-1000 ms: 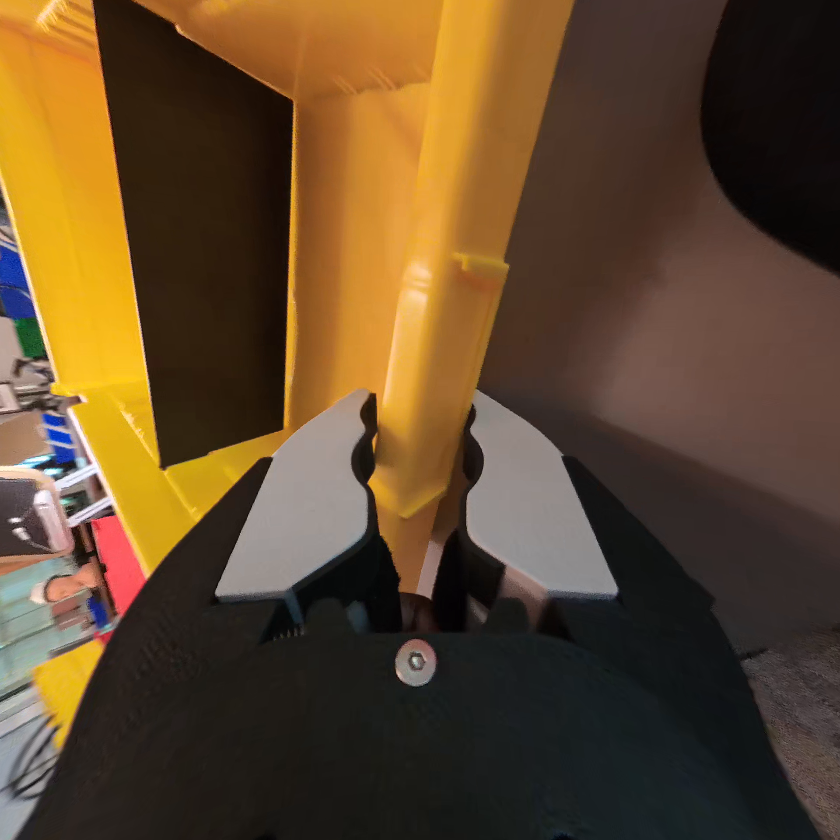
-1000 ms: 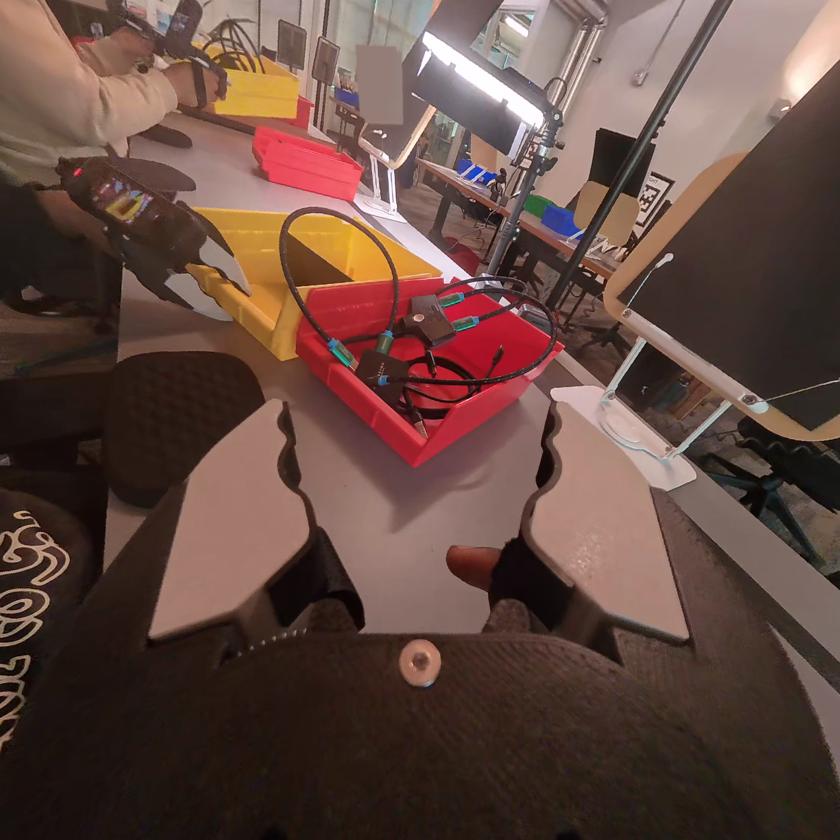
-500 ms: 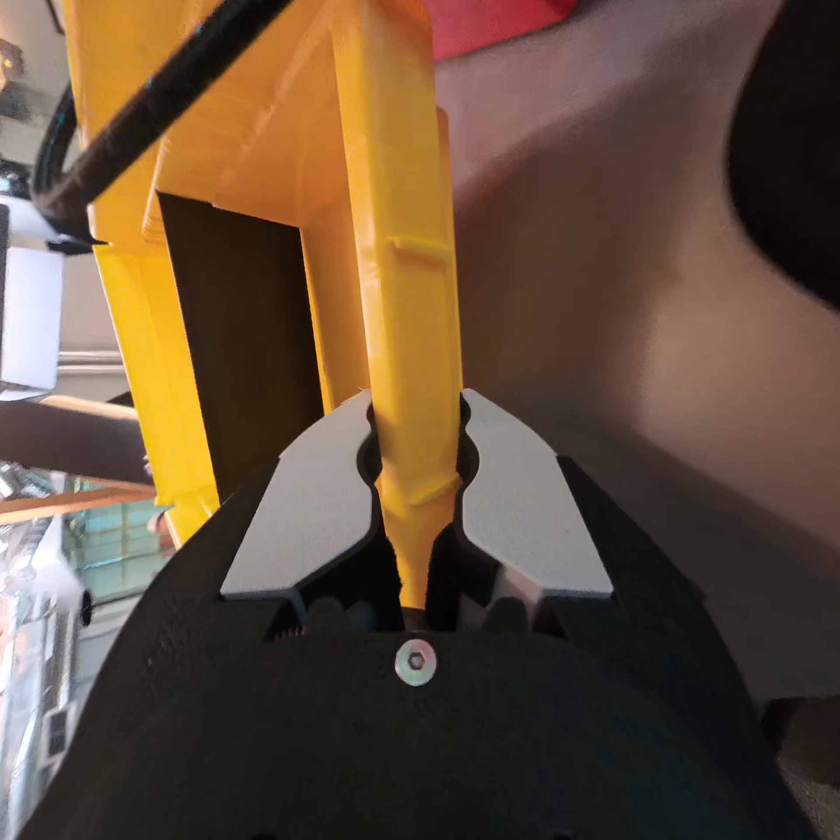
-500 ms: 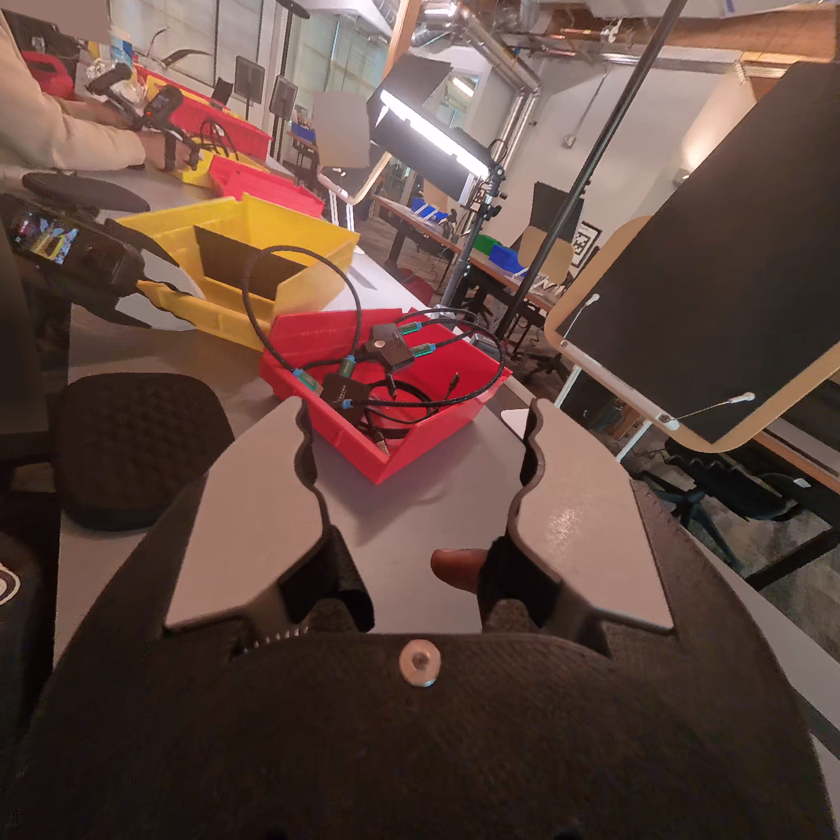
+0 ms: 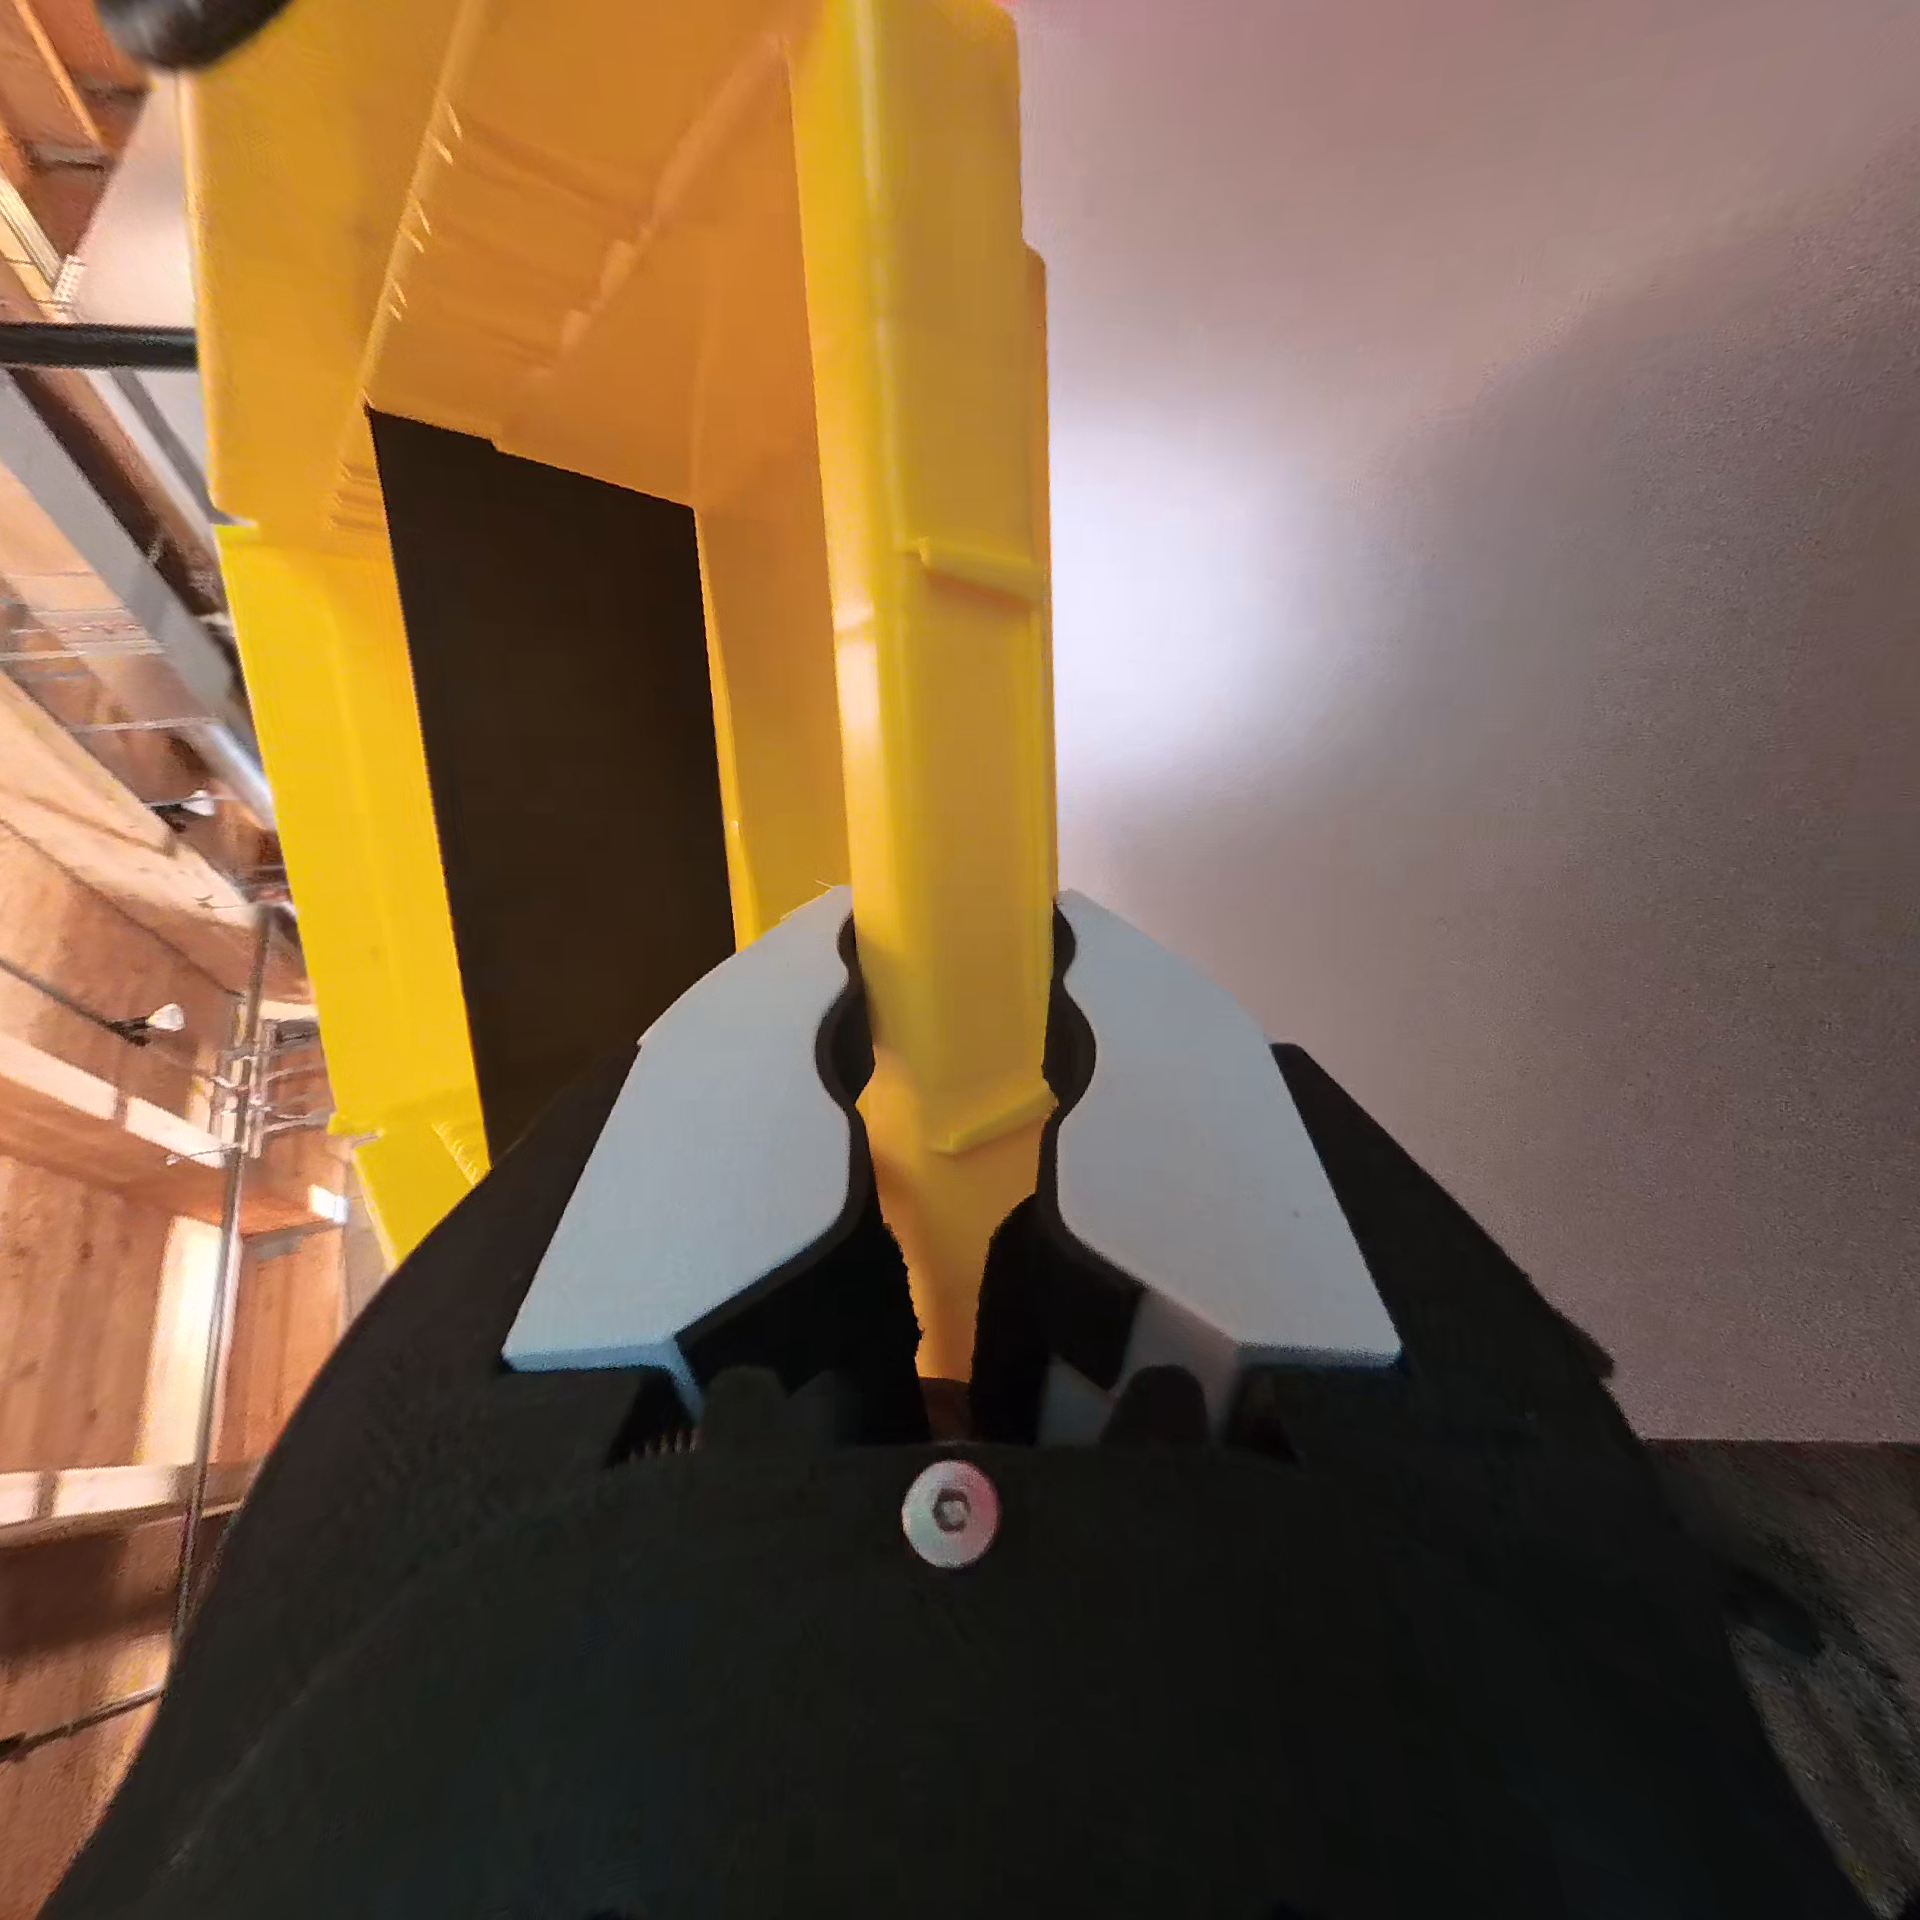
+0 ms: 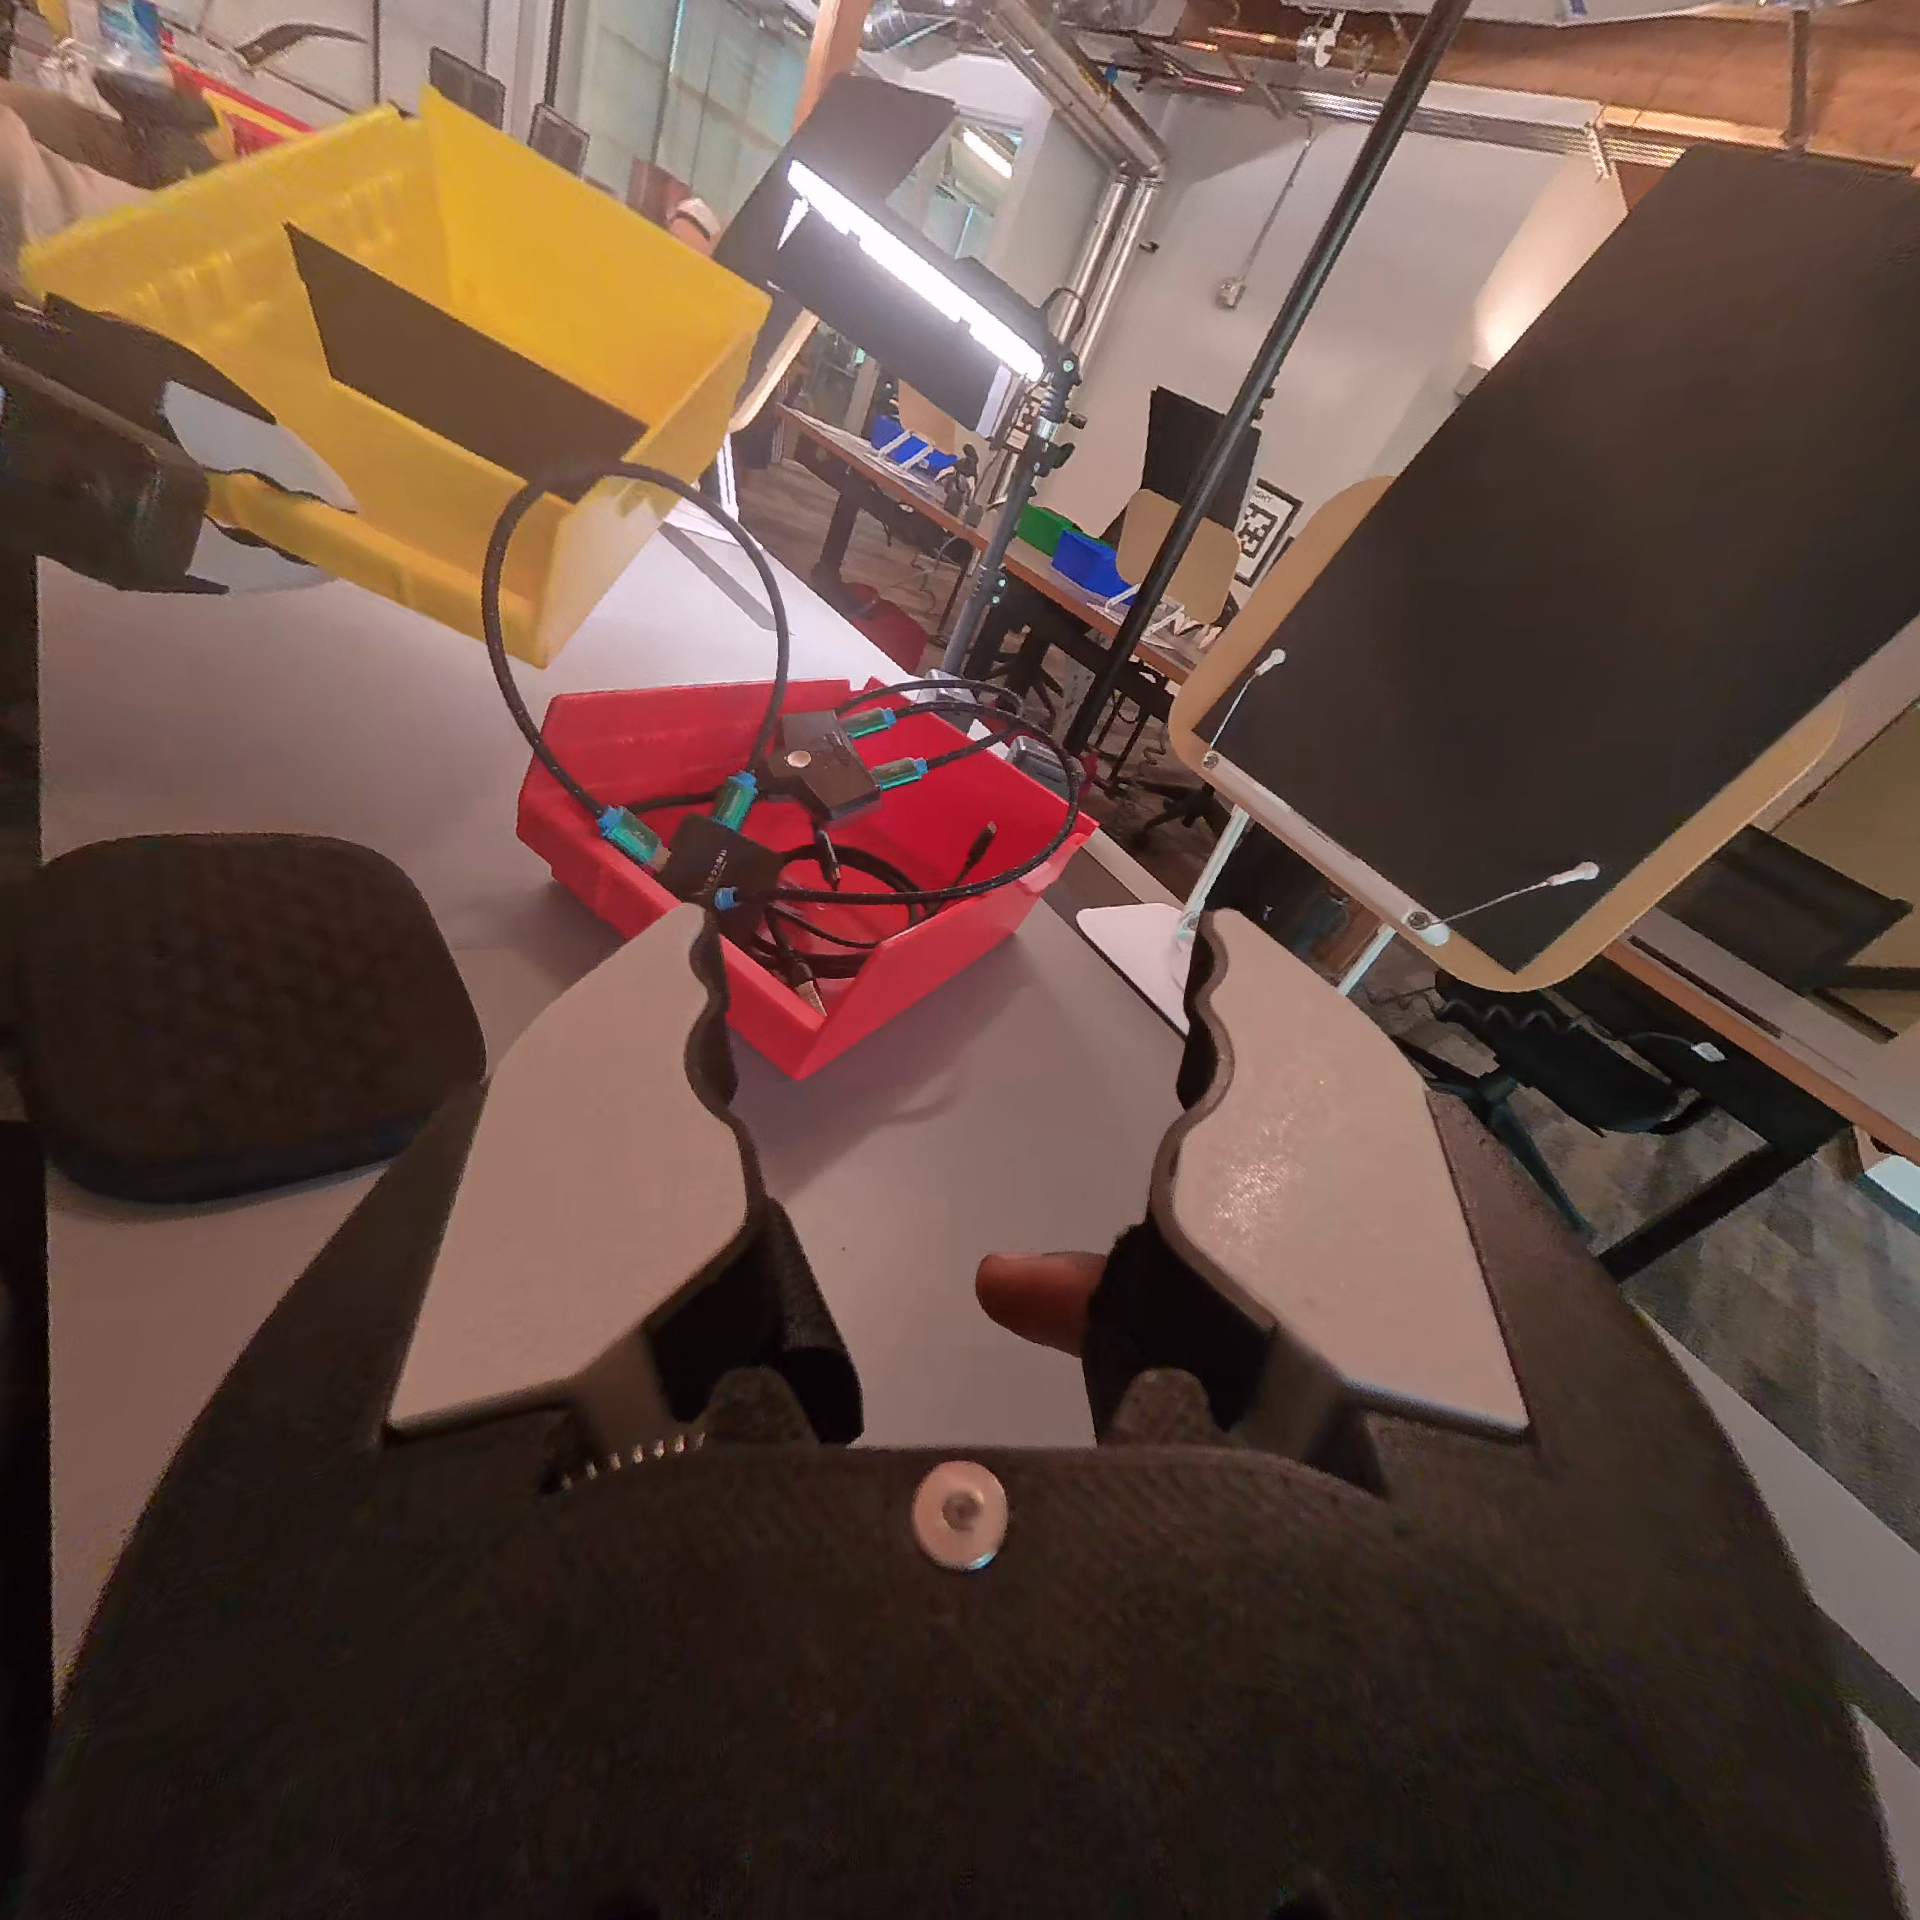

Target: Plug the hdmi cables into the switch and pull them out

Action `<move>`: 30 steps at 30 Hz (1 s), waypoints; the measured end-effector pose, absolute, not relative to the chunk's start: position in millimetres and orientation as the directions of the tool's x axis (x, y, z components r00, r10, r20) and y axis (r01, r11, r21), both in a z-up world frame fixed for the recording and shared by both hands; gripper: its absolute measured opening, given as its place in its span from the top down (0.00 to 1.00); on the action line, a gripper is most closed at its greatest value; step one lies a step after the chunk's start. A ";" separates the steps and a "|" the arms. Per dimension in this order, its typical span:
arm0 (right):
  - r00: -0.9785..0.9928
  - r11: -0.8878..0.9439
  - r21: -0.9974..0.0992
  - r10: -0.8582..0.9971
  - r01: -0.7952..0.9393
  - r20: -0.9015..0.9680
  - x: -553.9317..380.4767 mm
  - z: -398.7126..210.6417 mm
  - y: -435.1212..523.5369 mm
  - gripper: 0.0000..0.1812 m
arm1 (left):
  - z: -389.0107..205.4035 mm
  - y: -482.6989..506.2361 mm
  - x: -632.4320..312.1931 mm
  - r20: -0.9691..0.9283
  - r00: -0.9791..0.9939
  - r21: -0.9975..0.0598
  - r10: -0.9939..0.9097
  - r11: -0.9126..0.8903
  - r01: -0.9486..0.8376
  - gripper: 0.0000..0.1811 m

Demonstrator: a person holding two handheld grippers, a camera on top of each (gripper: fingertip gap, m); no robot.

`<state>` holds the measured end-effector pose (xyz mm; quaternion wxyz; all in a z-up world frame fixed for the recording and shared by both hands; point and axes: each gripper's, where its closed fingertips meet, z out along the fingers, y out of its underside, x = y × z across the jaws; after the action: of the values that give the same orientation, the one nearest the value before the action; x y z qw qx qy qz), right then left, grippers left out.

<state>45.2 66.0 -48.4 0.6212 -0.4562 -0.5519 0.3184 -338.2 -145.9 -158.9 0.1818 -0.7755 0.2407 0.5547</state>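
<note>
My left gripper [image 5: 951,935] is shut on the side wall of a yellow bin [image 5: 935,582] and holds it lifted and tilted above the grey table; a black panel [image 5: 551,790] lies inside it. In the right wrist view the yellow bin [image 6: 582,291] hangs in the air at upper left, with the left gripper [image 6: 260,468] on its near wall. A red bin [image 6: 914,956] on the table holds two black HDMI switches [image 6: 821,764] with black cables [image 6: 623,488] plugged in by teal-blue plugs. My right gripper [image 6: 945,956] is open and empty, just short of the red bin.
A black textured pad [image 6: 239,997] lies on the grey table [image 6: 312,727] at left. A black board on a white stand [image 6: 1558,644] stands at right past the table edge. A light panel on a pole [image 6: 894,281] and other tables are behind.
The left gripper has lifted the yellow bin off the table and tilted it up. The right gripper has moved closer to the red bin and stays open.
</note>
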 end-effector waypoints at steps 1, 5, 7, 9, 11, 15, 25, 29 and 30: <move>0.193 0.376 -0.921 0.901 0.100 0.389 47.6 -46.1 66.4 0.53 | -149.2 -143.8 -336.2 -0.953 0.258 -0.019 -0.160 -0.817 -0.577 0.84; 0.211 0.366 -0.928 0.904 0.065 0.371 57.9 -37.0 68.8 0.54 | -108.2 -135.5 -329.3 -0.974 0.194 -0.020 -0.114 -0.813 -0.581 0.84; 0.229 0.370 -0.927 0.899 0.059 0.373 63.2 -33.2 71.6 0.54 | -88.0 -131.7 -326.4 -0.984 0.147 -0.007 -0.098 -0.810 -0.587 0.84; 0.241 0.369 -0.928 0.897 0.051 0.370 67.6 -29.7 73.2 0.55 | -69.3 -127.3 -322.1 -0.990 0.107 0.007 -0.088 -0.803 -0.596 0.84; 0.250 0.367 -0.929 0.897 0.044 0.366 71.6 -26.3 73.9 0.55 | -52.7 -120.9 -315.6 -0.994 0.078 0.014 -0.078 -0.791 -0.612 0.84; 0.275 0.378 -0.925 0.886 0.043 0.374 80.9 -19.7 75.1 0.55 | -26.0 -101.2 -295.8 -0.998 0.029 0.027 -0.062 -0.752 -0.659 0.84; 0.366 0.387 -0.921 0.852 0.042 0.374 115.2 -0.5 81.1 0.56 | 24.7 -22.3 -210.7 -1.000 0.000 0.002 -0.003 -0.551 -0.835 0.84; 0.415 0.383 -0.923 0.833 0.045 0.366 135.9 6.3 86.6 0.56 | 22.7 19.1 -160.3 -0.999 0.045 -0.032 -0.019 -0.422 -0.906 0.84; 0.429 0.381 -0.923 0.827 0.046 0.363 141.6 8.0 88.1 0.57 | 18.1 30.2 -147.4 -0.998 0.053 -0.038 -0.027 -0.394 -0.918 0.84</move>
<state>141.6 88.1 8.0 0.6956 -0.4800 -0.4548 0.2808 -147.4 30.2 18.1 0.3915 -0.6110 0.3870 0.5689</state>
